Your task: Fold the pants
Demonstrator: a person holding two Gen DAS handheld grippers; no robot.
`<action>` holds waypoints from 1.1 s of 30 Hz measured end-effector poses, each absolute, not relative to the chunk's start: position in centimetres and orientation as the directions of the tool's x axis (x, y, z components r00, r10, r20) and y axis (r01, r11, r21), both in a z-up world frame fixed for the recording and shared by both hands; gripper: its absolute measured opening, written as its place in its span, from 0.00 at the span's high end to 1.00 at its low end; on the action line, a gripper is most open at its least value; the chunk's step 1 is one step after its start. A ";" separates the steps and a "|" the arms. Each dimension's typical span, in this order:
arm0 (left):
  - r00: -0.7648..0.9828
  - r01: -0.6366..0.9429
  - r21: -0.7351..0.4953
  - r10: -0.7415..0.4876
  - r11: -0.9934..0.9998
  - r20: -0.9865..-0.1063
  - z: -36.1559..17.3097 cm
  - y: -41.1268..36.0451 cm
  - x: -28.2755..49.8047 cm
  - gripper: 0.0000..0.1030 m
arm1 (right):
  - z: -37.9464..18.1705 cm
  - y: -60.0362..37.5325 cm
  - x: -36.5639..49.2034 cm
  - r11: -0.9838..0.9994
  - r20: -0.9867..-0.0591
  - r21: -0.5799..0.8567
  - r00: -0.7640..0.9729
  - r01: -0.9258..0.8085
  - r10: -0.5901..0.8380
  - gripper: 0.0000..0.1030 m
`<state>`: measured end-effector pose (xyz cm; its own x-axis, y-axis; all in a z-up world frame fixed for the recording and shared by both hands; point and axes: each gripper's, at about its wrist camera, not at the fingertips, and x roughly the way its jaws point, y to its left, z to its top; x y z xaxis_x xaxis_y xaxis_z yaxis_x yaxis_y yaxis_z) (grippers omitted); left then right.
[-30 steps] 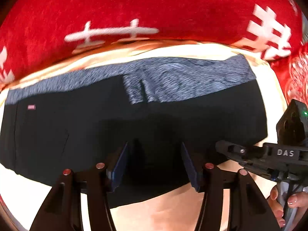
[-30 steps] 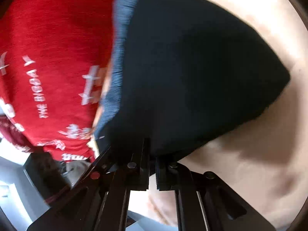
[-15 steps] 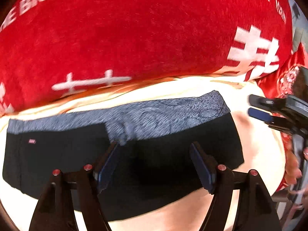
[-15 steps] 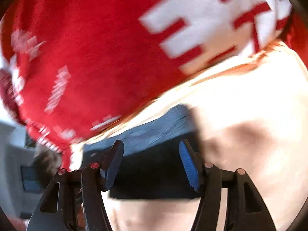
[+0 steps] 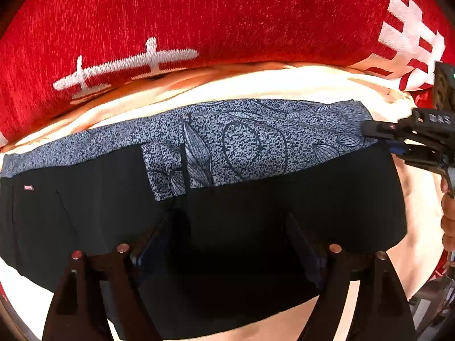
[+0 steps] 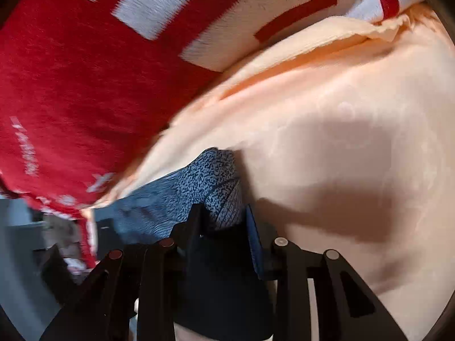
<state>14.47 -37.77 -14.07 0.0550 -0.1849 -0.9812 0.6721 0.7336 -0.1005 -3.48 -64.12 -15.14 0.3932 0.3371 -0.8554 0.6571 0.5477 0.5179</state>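
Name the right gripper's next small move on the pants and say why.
Probably finish closing on the patterned waistband corner: the right gripper has that end of the folded pants between its closing jaws, while the left gripper hovers opening above the black cloth.

left gripper [image 5: 227, 244] opening, right gripper [image 6: 224, 224] closing

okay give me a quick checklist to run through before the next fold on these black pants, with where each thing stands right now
1. Pants lying flat on the peach cloth: ok.
2. Patterned waistband along the far edge: ok.
3. Right gripper over the waistband corner, jaws closing with fabric between them: ok.
4. Right grip firm: cannot tell.
5. Left gripper over the black fabric, jaws opening, holding nothing: ok.
6. Red blanket clear of the pants: ok.
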 end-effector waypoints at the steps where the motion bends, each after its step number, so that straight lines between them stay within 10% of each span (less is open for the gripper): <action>1: 0.060 0.678 -0.090 -0.177 0.730 -0.982 -14.1 -37.9 14.4 0.20 | -15.2 -64.3 -3.5 0.553 -0.864 0.504 0.384 0.664 0.326 0.67; 33: -0.057 0.546 -0.255 -0.268 0.798 -0.962 -10.3 -24.0 16.0 0.20 | -6.0 -48.3 -9.1 0.784 -0.967 0.199 0.248 0.587 0.060 0.02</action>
